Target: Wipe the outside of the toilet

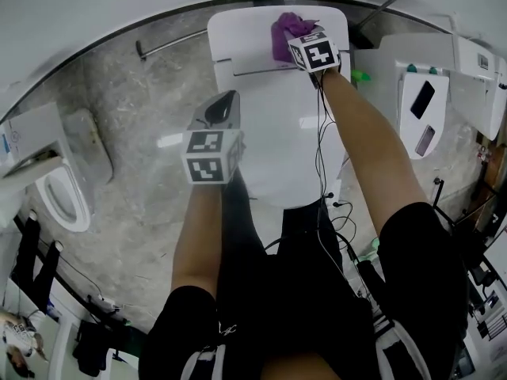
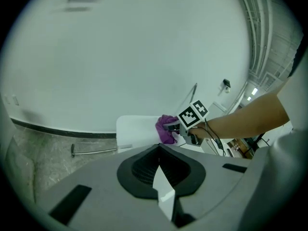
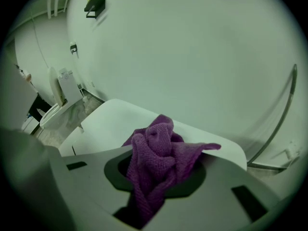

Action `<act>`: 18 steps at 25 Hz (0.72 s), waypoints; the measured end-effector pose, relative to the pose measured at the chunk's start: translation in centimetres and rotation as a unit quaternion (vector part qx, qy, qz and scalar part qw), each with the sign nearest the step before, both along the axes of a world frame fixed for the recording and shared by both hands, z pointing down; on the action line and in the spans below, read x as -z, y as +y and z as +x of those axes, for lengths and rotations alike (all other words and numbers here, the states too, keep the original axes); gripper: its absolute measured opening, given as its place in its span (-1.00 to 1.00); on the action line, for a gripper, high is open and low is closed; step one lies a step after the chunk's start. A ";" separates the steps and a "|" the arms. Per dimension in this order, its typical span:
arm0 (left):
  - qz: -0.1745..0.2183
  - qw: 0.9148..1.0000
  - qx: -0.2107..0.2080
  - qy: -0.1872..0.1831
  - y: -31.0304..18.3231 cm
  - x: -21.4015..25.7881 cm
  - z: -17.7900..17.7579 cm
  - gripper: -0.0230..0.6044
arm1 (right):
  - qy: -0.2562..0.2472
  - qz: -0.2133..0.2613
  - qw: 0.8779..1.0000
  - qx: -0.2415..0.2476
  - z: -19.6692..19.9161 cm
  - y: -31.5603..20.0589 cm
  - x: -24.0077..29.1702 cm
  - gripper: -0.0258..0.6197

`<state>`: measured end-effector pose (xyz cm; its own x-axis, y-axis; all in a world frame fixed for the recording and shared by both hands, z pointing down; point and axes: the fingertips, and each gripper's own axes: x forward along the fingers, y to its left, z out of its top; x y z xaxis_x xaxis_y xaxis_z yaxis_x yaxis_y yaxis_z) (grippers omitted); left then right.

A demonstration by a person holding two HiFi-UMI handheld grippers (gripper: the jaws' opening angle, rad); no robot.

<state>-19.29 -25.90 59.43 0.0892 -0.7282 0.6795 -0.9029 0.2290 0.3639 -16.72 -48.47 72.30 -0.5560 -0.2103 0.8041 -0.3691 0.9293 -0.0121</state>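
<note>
The white toilet has its lid down, and its tank stands against the wall. On the tank's top lies a purple cloth, and my right gripper is shut on it. The right gripper view has the cloth bunched between the jaws above the tank. My left gripper hangs over the lid's left edge, jaws shut and holding nothing. From the left gripper view, the tank, the cloth and the right gripper lie ahead.
Another toilet stands to the left and a third to the right. A metal bar lies on the grey stone floor. Cables trail along the person's right arm. A green bottle sits by the tank.
</note>
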 end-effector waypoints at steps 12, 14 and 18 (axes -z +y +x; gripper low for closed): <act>-0.005 0.999 0.035 -0.005 -11.9 -1.9 13.9 -0.90 | -0.057 -0.009 0.998 0.023 10.9 -9.8 -0.6 -0.63; -0.015 0.999 0.045 -0.001 -13.0 -2.2 15.6 -0.90 | -0.055 -0.014 0.998 0.022 12.8 -11.6 -0.7 -0.63; -0.033 0.999 0.042 0.006 -14.9 -2.8 18.9 -0.90 | -0.042 -0.002 0.997 0.060 15.8 -14.2 -0.8 -0.63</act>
